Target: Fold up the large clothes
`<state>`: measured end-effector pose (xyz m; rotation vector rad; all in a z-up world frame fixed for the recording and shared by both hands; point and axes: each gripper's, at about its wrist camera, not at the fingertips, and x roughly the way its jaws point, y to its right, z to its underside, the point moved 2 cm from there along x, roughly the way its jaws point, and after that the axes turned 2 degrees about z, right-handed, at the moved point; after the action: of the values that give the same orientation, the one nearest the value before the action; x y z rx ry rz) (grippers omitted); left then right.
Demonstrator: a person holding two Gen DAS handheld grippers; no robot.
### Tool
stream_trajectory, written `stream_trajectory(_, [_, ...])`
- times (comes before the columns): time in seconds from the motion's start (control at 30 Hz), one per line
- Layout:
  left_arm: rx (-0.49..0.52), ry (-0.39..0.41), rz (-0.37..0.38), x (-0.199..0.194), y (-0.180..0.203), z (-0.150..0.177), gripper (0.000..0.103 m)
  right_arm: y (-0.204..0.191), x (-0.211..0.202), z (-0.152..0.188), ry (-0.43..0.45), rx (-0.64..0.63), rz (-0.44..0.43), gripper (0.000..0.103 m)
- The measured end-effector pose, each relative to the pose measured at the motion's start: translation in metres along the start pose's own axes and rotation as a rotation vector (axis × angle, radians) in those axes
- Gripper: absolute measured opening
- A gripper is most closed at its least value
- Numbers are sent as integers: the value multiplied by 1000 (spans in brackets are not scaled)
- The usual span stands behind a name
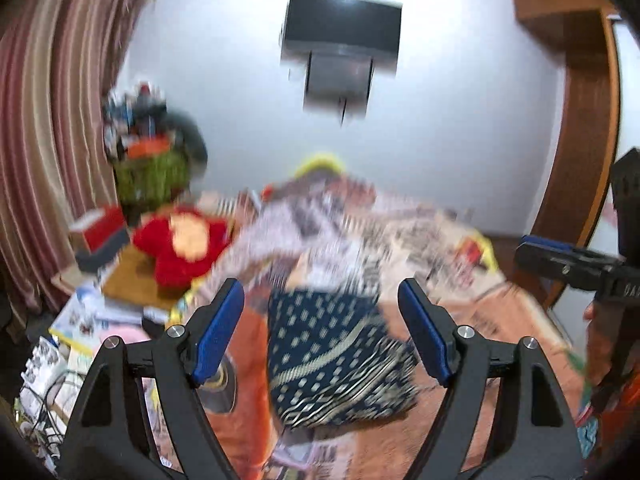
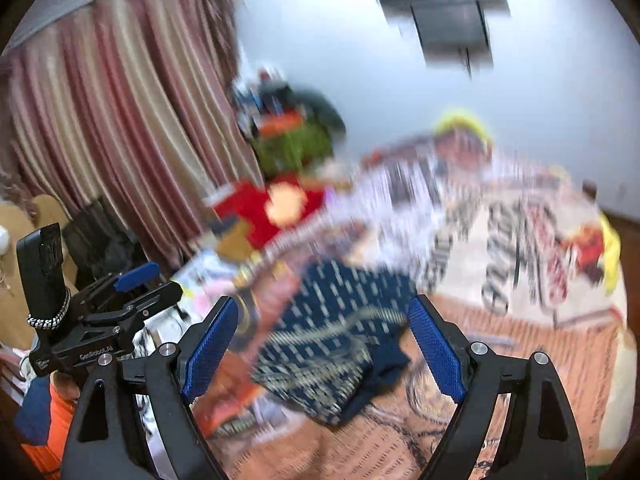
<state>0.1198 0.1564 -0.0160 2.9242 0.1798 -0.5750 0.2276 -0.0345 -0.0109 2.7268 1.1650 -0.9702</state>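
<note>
red plush toy (image 1: 180,248) beside garment (image 1: 336,356)

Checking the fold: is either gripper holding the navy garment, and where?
Neither. Left gripper and right gripper are open and empty; the navy garment lies on the bed.

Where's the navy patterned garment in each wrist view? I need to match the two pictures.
Left wrist: the navy garment lies low in the centre, on the bed between the open fingers.
Right wrist: the navy garment lies low in the centre, slightly left.
Shared landmark: the red plush toy, up-left of it in both.
</note>
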Motion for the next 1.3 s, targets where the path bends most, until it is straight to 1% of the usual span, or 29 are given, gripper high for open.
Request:
stream_trajectory(0.07, [6,81,-6,-27,11,-8,79,-17,-33,-6,107,-33,-7,86])
stream_trajectory(0.13, [23,158,-25,-53,22,-10,79,-30,-59,-7,184,-56,-7,86])
stream_trajectory(0.2, [30,207,-41,-70,29,-10,79,-43,-85,-5,263,-75,-6,86])
stream_trajectory(0.3, [18,254,-66,-88,34,-6,79,-58,-114,4,348,-95,11,86])
stream_trajectory(0.37, [13,275,-85,-96,38,-2,79,-69,-128,13,394,-113,40,86])
stream_trajectory(0.43, [16,289,-104,-103,42,2,79,-76,-137,22,424,-117,64,86])
stream_trajectory(0.53, [26,292,-123,-107,44,8,79,-83,-143,35,441,-115,92,86])
stream_trajectory(0.63, [21,273,-119,-106,44,13,79,-88,-145,44,440,-118,109,89])
stream_trajectory(0.7, [18,262,-114,-106,45,15,79,-91,-145,48,434,-125,110,90])
stream_trajectory(0.97, [5,249,-111,-109,44,21,80,-92,-147,52,430,-128,122,91])
stream_trajectory(1.3, [12,232,-109,-100,43,24,80,-88,-144,54,422,-115,133,92])
